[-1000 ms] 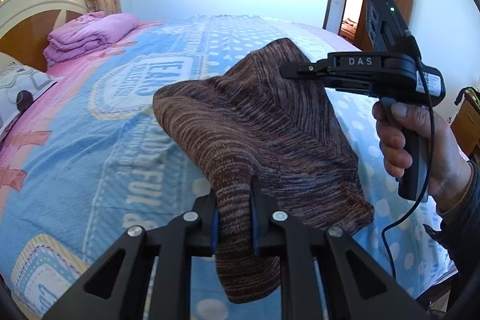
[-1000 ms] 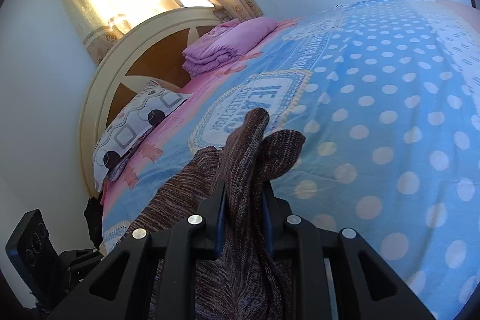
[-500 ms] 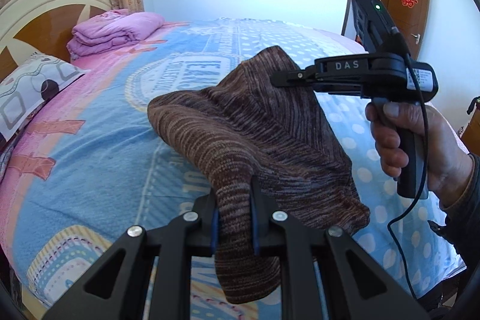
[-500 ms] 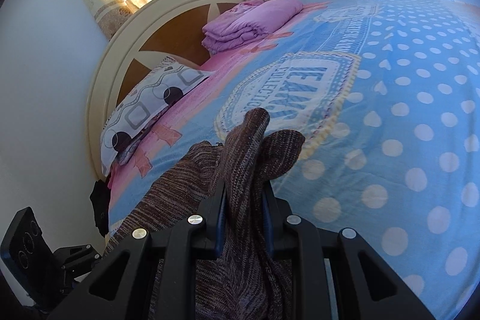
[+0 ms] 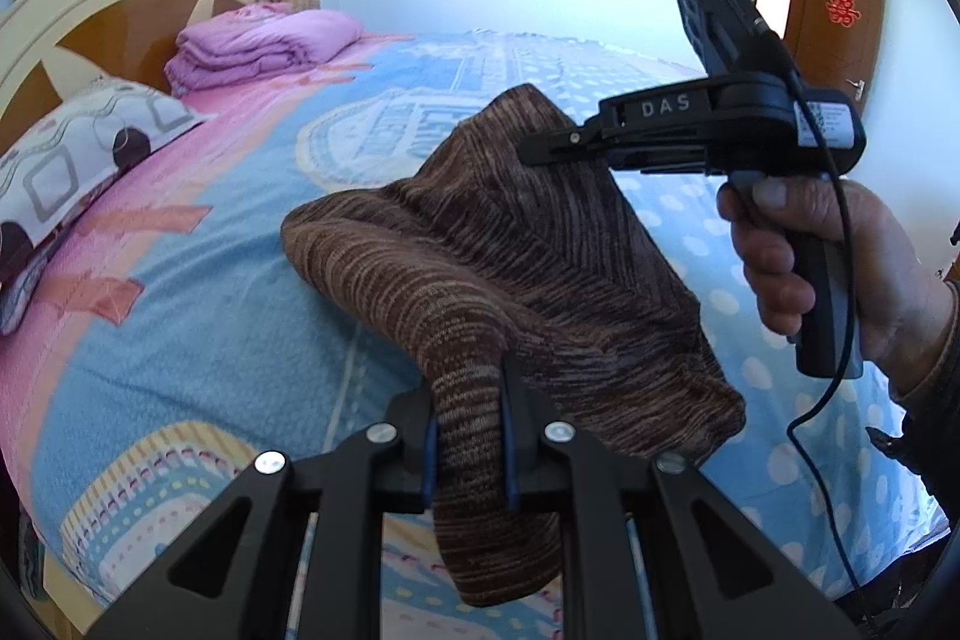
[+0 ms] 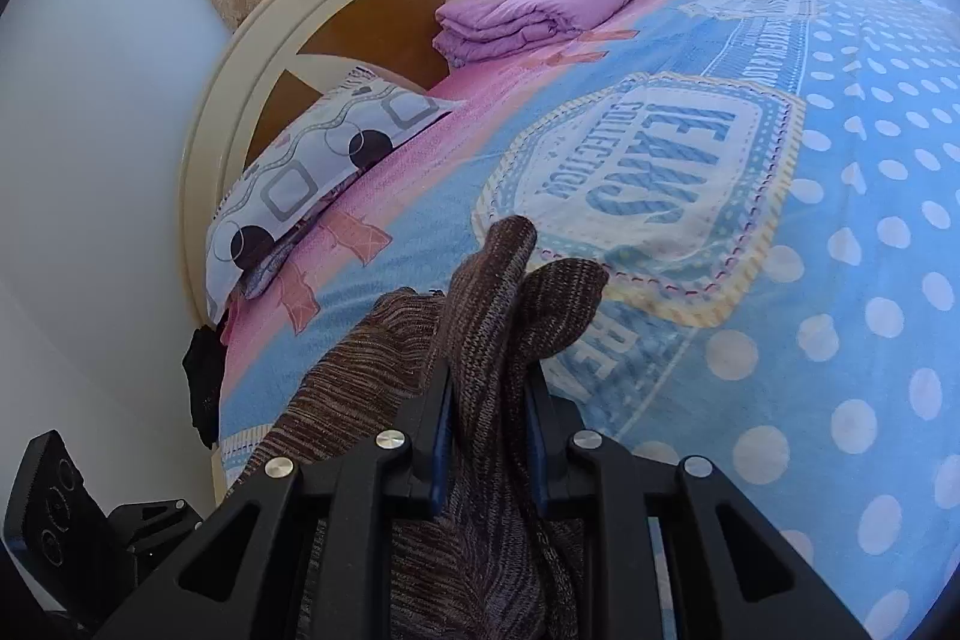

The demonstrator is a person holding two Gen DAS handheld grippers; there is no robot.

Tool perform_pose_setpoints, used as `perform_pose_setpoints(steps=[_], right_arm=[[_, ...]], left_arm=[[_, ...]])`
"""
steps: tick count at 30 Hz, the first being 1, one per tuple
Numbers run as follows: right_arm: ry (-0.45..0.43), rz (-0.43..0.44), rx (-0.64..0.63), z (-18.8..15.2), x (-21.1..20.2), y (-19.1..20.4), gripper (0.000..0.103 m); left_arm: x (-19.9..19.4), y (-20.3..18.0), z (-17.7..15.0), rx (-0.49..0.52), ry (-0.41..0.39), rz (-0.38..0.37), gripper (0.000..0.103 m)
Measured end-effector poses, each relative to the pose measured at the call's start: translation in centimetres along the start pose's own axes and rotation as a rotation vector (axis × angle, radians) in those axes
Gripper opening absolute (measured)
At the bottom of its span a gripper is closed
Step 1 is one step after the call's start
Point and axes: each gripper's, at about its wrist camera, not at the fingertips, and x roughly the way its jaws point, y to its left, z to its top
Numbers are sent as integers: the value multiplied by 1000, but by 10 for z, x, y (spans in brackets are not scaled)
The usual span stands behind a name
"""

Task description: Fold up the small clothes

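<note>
mid-fold at best: brown knit garment (image 5: 510, 268) held aloft above the bed (image 5: 210, 292), left tool (image 5: 468, 436) and right tool (image 6: 487, 430) each pinching an edge, not yet laid flat, no finished fold showing.

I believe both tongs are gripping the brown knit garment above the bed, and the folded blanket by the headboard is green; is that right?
Not quite: the folded blanket by the headboard is purple, not green, as the right wrist view shows. The rest holds: the left tongs and right tongs both grip the brown knit garment above the bed.
</note>
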Motion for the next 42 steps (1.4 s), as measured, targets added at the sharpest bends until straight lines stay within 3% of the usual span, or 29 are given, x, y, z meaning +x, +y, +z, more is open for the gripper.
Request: perform_pose_setpoints(steps=[14, 24, 32, 36, 38, 40, 42], right_arm=[[18, -3, 22, -4, 26, 0, 21], [21, -63, 105, -8, 34, -35, 21], [39, -87, 170, -22, 48, -63, 22], [35, -75, 197, -25, 49, -69, 25], [32, -74, 197, -26, 46, -69, 26], [19, -81, 187, -30, 39, -67, 28], [4, -94, 163, -33, 32, -63, 28]], left_arm=[[8, 9, -20, -24, 20, 16, 17], [23, 10, -34, -26, 58, 46, 19], [30, 7, -41, -9, 56, 104, 37], [28, -2, -44, 42, 43, 156, 39], [24, -4, -44, 44, 45, 184, 50], [16, -8, -42, 69, 28, 205, 51], [8, -11, -39, 100, 9, 224, 61]])
